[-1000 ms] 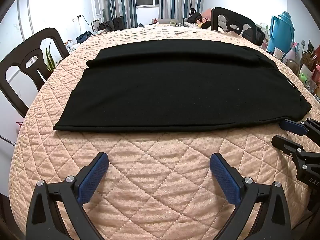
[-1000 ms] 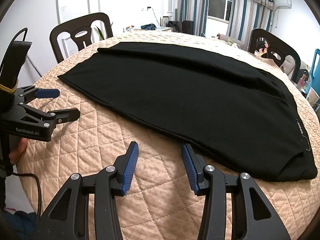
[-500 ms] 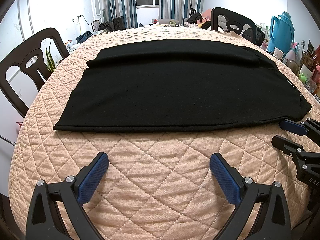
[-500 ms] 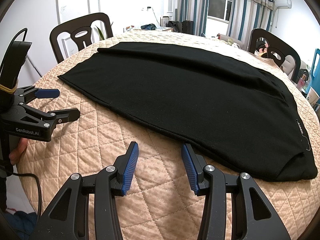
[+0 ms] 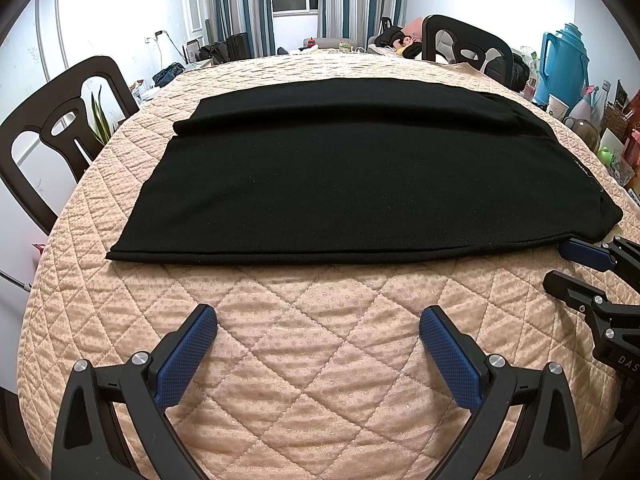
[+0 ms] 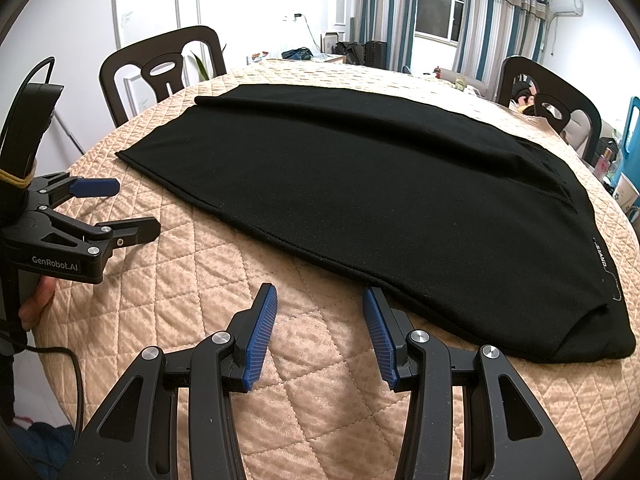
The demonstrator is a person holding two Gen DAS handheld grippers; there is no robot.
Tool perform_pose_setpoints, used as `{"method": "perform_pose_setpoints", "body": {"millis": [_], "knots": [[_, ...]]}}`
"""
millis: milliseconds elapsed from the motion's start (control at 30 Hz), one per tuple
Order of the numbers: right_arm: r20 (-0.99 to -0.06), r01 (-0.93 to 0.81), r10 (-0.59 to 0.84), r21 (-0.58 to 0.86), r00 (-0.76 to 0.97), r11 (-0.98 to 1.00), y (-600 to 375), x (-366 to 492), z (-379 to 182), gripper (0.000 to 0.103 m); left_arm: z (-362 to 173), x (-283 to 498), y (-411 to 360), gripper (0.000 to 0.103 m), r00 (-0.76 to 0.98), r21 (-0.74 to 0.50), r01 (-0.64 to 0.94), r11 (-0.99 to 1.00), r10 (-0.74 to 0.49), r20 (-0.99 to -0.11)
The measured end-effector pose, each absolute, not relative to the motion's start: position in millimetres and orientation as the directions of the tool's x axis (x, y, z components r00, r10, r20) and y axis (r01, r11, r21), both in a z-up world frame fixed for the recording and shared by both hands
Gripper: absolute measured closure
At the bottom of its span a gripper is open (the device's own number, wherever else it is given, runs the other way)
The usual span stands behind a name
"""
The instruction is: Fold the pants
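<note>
Black knit pants [image 5: 360,176], matte and soft-looking, lying flat and folded lengthwise on a round table under a peach quilted cover [image 5: 304,344] stitched in diamonds with fine ribbed and dotted panels. Long straight hemmed edge facing the near rim; a rounded ridge of fabric running along the far side; waist end to the right, with a small pale printed mark near its edge. Left gripper [image 5: 318,332], matte black plastic arms with silver screw heads and blue pebble-textured pads [image 5: 188,356], spread wide over bare quilt, short of the near edge of the pants, holding nothing. Right gripper [image 6: 318,320], same black frame with ribbed blue pads [image 6: 262,336], parted more narrowly, right fingertip just at the hem of the pants near the waist end, nothing between the fingers. From the right wrist view, left gripper [image 6: 116,210] seen side-on at the table's left rim, white lettering on its body, a yellow band and a black cable behind it, a fingertip of the holding hand [image 6: 38,304] below. Dark wooden chairs [image 5: 56,128] with curved cut-out backs around the table. Blue plastic thermos jug [image 5: 562,66] beyond the right rim, striped blue and grey curtains [image 6: 380,12] hanging by the window.
</note>
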State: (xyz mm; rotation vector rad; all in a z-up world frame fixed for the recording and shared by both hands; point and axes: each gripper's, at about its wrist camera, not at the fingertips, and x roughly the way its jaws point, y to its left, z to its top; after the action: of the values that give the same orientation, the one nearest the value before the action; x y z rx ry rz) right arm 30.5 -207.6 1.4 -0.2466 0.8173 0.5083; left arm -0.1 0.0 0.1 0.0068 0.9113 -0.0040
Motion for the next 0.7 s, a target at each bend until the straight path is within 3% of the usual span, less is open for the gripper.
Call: {"method": "perform_pose_setpoints", "body": {"millis": [700], "knots": [[-0.747,-0.522,0.338,-0.015,0.573,0.853,-208.9,30.8,2.2,0.057,0.1,-0.1,0.0,0.000,0.613,0.004,0.006,1.000,-0.001,-0.790]]}}
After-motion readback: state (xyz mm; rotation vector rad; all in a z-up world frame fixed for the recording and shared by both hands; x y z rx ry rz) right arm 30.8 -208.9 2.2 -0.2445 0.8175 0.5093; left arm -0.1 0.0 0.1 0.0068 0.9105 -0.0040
